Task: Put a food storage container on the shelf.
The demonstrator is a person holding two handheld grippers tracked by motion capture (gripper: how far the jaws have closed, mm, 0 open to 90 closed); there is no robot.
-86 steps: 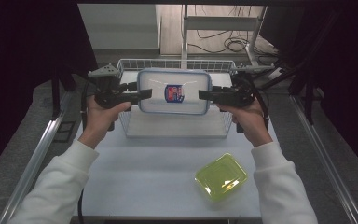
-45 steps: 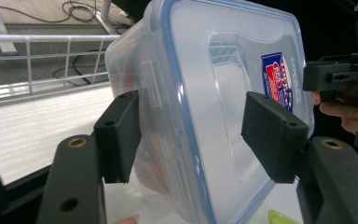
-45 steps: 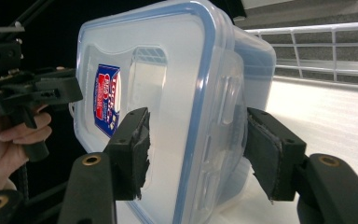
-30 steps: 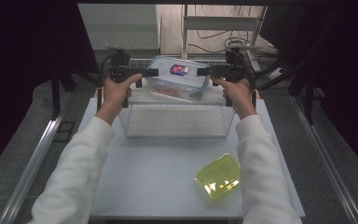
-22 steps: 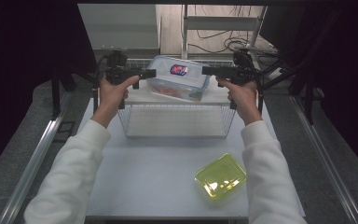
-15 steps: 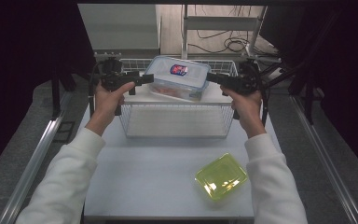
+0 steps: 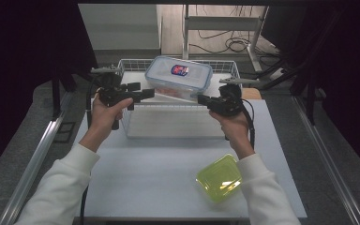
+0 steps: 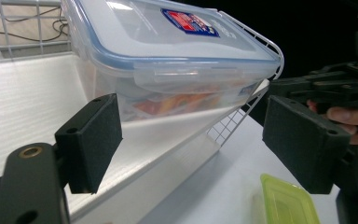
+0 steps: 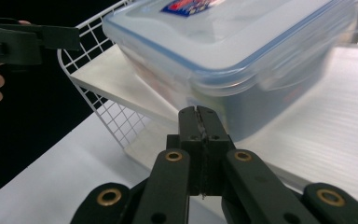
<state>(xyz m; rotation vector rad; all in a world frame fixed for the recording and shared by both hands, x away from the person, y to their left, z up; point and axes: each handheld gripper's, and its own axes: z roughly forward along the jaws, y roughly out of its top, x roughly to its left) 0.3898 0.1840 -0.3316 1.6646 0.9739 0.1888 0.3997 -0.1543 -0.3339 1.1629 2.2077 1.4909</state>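
One clear lidded box (image 7: 178,77) tilted in wire basket (image 7: 126,122); orange-red contents inside.

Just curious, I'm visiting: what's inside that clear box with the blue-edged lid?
Through the clear box's wall, orange and red pieces show low down, probably food. The lid and its sticker cover the top, so exactly what they are can't be told.
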